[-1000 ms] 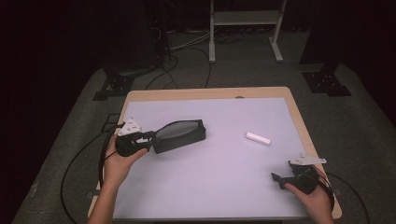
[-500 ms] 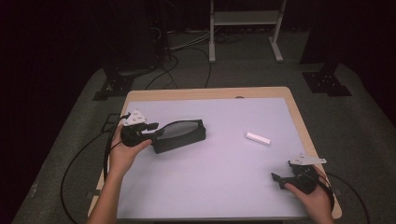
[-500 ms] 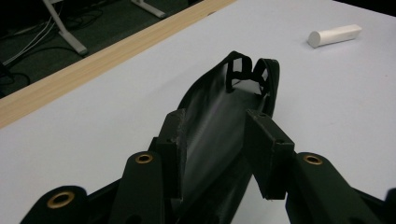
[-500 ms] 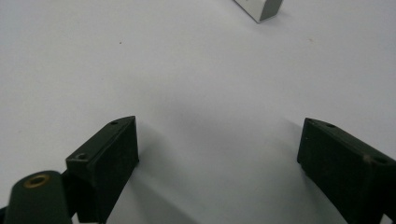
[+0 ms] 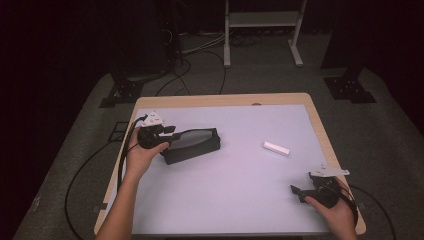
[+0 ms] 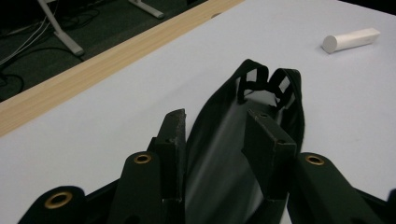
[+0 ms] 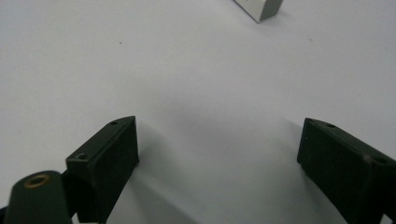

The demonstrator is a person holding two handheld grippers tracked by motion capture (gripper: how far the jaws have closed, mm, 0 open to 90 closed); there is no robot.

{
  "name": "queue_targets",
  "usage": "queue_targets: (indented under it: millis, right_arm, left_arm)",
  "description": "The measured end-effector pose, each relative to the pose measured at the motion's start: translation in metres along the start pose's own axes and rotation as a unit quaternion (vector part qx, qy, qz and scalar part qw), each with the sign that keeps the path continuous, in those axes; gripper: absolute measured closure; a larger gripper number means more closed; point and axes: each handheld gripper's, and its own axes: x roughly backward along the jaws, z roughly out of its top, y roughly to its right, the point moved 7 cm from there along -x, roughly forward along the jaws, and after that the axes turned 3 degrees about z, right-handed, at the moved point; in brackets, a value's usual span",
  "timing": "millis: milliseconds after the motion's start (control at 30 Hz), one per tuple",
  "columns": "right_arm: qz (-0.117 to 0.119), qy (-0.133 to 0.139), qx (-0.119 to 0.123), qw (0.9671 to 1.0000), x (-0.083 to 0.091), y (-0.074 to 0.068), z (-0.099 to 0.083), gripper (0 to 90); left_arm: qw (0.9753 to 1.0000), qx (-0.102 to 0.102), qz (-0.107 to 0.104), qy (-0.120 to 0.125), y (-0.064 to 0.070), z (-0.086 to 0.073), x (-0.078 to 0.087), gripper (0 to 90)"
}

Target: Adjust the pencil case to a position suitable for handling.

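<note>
A black pouch [image 5: 196,145] lies on the left part of the white table top [image 5: 240,190]. My left gripper [image 5: 171,136] holds its near end. In the left gripper view the left gripper [image 6: 218,133] has its jaws closed on a fold of the pouch [image 6: 224,98], whose two strap loops stand up at the far end. A short white stick [image 5: 276,148] lies to the right of centre, also seen beyond the pouch [image 6: 350,39]. My right gripper [image 5: 298,192] rests near the front right corner, apart from everything. The right gripper [image 7: 219,140] stands open over bare table, the stick's end [image 7: 259,9] ahead of it.
The table has a wooden rim [image 5: 220,100]. Black cables [image 5: 90,165] trail off its left side onto the grey floor. A white stand's legs [image 5: 260,45] and dark equipment bases [image 5: 350,87] are behind the table.
My left hand and gripper have moved away from the person along the table's left side, and the pouch's near end has swung with them. The right gripper and the white stick have stayed still.
</note>
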Motion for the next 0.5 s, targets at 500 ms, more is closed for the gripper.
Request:
queue_targets:
  millis: [500]
  right_arm:
    - [0.001,0.000,0.000,1.0000,0.000,0.000,0.000,11.3]
  left_arm:
    - [0.9998,0.011,-0.009,-0.012,-0.011,-0.004,-0.032,61.7]
